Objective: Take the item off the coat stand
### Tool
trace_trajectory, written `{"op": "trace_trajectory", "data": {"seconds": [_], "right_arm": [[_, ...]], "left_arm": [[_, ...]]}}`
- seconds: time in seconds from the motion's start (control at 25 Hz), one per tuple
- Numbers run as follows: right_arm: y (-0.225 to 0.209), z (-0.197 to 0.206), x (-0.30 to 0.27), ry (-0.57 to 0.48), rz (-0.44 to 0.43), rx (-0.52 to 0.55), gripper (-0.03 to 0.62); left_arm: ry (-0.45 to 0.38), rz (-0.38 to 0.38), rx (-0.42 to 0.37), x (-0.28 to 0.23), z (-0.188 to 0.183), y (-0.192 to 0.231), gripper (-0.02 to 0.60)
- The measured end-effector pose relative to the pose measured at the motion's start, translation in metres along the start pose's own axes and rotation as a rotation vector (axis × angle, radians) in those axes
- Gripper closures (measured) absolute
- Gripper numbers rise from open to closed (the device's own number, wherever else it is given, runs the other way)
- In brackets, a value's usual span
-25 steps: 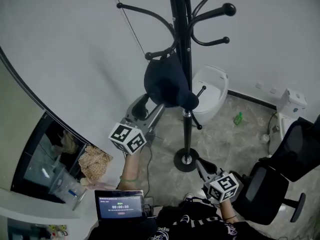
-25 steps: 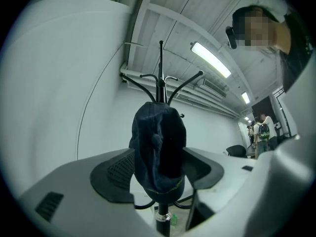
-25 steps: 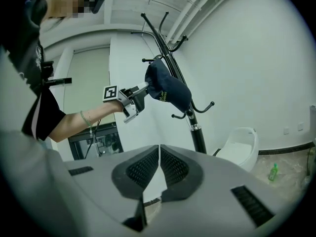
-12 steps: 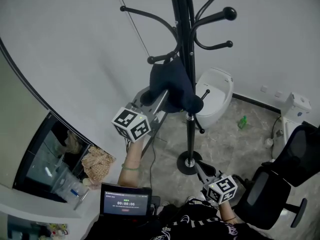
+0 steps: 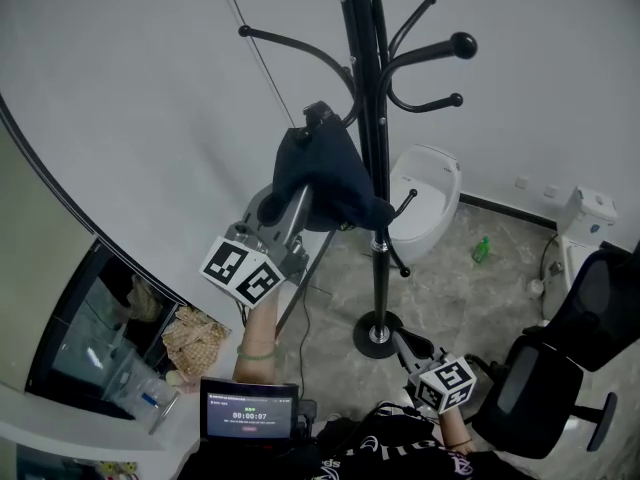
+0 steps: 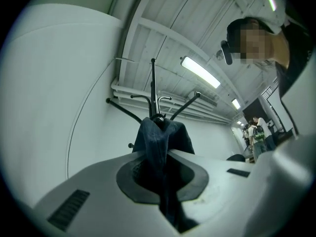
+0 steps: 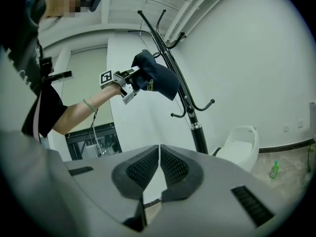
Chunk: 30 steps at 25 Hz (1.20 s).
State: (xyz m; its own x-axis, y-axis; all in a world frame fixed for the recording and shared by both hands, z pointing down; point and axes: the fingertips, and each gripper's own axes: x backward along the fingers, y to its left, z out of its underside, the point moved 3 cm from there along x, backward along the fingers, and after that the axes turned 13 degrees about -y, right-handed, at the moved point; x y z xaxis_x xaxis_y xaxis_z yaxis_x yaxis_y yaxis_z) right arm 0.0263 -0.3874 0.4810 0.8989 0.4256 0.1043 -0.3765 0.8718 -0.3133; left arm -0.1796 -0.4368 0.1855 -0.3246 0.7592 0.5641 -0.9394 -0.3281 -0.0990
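Between the left gripper's [image 6: 162, 174] two fingers, a fold of a dark blue cap [image 5: 325, 168] is clamped. The jaws have just been closing, and in the left gripper view the grey pads [image 6: 131, 179] are pressed against the cloth from both sides, with the fabric running up out of the gap. The gripper is held up at a slant beside the coat stand [image 5: 363, 68], its marker cube [image 5: 241, 272] lower down above the person's forearm. The cap is gathered upward, and its top is seen at the tip of one of the stand's lower hooks [image 5: 318, 112]. Whether the cloth is touching that hook or free of it cannot be told. The cap's bulk hangs just left of the black pole, in front of the white wall.

The right gripper's [image 7: 159, 169] fingers are pressed together, and nothing is held between them. It is kept low, near the round base [image 5: 375, 334] of the stand, and is pointed toward the pole. The raised left gripper and the cap are seen from it.

A white toilet [image 5: 425, 203] stands on the stone floor behind the stand. A green bottle [image 5: 481, 251] is set farther right, and a black office chair [image 5: 560, 368] stands at the right edge.
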Motion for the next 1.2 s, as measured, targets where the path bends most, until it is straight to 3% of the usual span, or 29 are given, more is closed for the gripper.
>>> {"op": "trace_trajectory", "data": {"seconds": [0.16, 0.36, 0.6, 0.88, 1.04, 1.2], "right_arm": [[0.009, 0.004, -0.004, 0.008, -0.009, 0.008, 0.576], [0.021, 0.011, -0.010, 0.024, -0.008, 0.046, 0.576], [0.051, 0.020, -0.016, 0.037, -0.014, 0.042, 0.576], [0.096, 0.038, -0.023, 0.054, -0.016, 0.048, 0.576], [0.121, 0.049, -0.028, 0.057, -0.011, 0.052, 0.576], [0.149, 0.062, -0.028, 0.060, 0.005, 0.056, 0.576]], "left_arm": [[-0.018, 0.004, -0.022, 0.014, -0.018, 0.002, 0.565], [-0.017, -0.033, 0.007, 0.049, -0.023, 0.010, 0.565], [0.085, -0.108, 0.042, 0.113, -0.001, 0.018, 0.565], [0.205, -0.190, 0.140, 0.202, 0.031, 0.015, 0.565], [0.224, -0.214, 0.210, 0.252, 0.051, 0.013, 0.565], [0.298, -0.205, 0.242, 0.294, 0.064, 0.003, 0.565]]}}
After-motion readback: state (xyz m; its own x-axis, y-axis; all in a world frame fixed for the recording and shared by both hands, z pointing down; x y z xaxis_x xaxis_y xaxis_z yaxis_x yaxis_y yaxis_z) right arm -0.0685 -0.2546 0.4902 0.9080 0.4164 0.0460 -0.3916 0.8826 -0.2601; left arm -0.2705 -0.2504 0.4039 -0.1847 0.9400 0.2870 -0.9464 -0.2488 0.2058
